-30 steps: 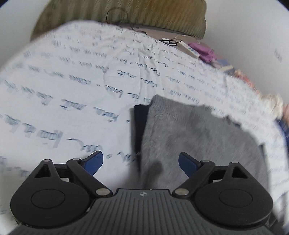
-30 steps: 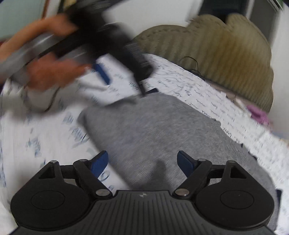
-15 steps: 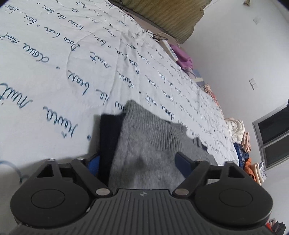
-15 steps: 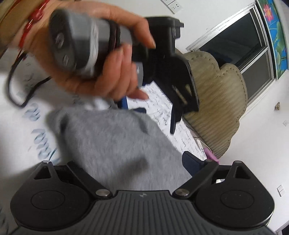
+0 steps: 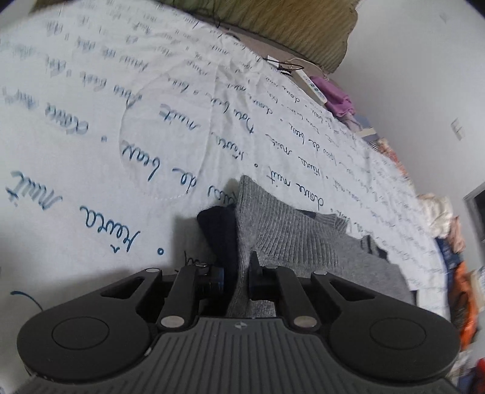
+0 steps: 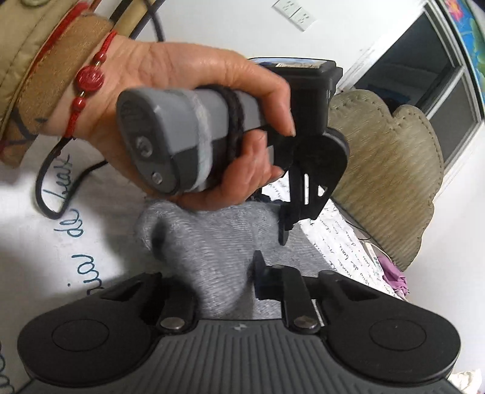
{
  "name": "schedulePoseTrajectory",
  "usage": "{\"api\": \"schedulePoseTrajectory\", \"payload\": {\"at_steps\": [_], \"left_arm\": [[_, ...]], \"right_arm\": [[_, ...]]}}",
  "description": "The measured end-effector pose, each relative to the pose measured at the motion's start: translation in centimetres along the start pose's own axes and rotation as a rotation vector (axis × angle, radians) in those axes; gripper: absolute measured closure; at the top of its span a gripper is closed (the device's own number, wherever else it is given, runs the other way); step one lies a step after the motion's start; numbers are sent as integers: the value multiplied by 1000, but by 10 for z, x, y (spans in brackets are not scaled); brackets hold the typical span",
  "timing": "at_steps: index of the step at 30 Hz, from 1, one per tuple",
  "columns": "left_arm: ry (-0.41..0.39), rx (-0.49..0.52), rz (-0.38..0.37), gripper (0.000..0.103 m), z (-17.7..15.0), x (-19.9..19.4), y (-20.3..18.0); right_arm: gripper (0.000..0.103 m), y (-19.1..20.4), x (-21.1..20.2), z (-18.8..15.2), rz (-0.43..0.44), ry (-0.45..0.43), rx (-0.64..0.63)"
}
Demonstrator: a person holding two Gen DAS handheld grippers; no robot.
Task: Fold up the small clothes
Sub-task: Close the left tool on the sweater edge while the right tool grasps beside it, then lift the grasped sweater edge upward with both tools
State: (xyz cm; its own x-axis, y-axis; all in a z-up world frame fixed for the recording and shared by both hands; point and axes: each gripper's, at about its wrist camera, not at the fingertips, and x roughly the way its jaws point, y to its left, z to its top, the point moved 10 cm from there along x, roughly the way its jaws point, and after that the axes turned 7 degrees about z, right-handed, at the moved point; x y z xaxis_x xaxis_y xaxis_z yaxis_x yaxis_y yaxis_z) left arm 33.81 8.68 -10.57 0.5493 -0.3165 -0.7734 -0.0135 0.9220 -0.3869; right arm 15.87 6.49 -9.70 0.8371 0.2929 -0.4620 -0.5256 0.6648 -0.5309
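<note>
Both claws were clamping down on the grey knit sweater (image 5: 291, 239): left gripper (image 5: 238, 272) pinching its edge, right gripper (image 6: 224, 272) closing on another fold. It lay on the white script-print bedsheet (image 5: 91, 145).

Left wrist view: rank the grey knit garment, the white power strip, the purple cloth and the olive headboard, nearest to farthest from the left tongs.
1. Grey knit garment: pinched in the left tongs, bottom centre.
2. White power strip: far across the bedsheet, upper right.
3. Purple cloth: just right of the strip; too close to call between these two.
4. Olive headboard: top edge.
</note>
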Motion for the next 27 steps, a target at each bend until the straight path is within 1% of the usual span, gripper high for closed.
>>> {"api": "schedulePoseTrajectory", "payload": {"at_steps": [4, 7, 14, 17, 20, 23, 27], "left_arm": [[-58, 78, 94, 92, 4, -18, -20], [-83, 115, 135, 92, 6, -30, -36], [-129, 222, 225, 92, 3, -49, -82], [-150, 262, 252, 92, 2, -54, -99], [-159, 289, 270, 92, 0, -57, -114], [-170, 311, 272, 92, 0, -63, -130], [-189, 344, 278, 92, -3, -68, -152]], "right_arm": [[95, -14, -15, 0, -24, -61, 47], [97, -23, -32, -4, -39, -97, 95], [97, -51, -64, -17, -59, -155, 224], [97, -56, -79, -24, -69, -172, 256], [97, -68, -84, -29, -80, -185, 281], [97, -81, -90, -36, -97, -195, 303], [97, -88, -106, -50, -112, -204, 350]]}}
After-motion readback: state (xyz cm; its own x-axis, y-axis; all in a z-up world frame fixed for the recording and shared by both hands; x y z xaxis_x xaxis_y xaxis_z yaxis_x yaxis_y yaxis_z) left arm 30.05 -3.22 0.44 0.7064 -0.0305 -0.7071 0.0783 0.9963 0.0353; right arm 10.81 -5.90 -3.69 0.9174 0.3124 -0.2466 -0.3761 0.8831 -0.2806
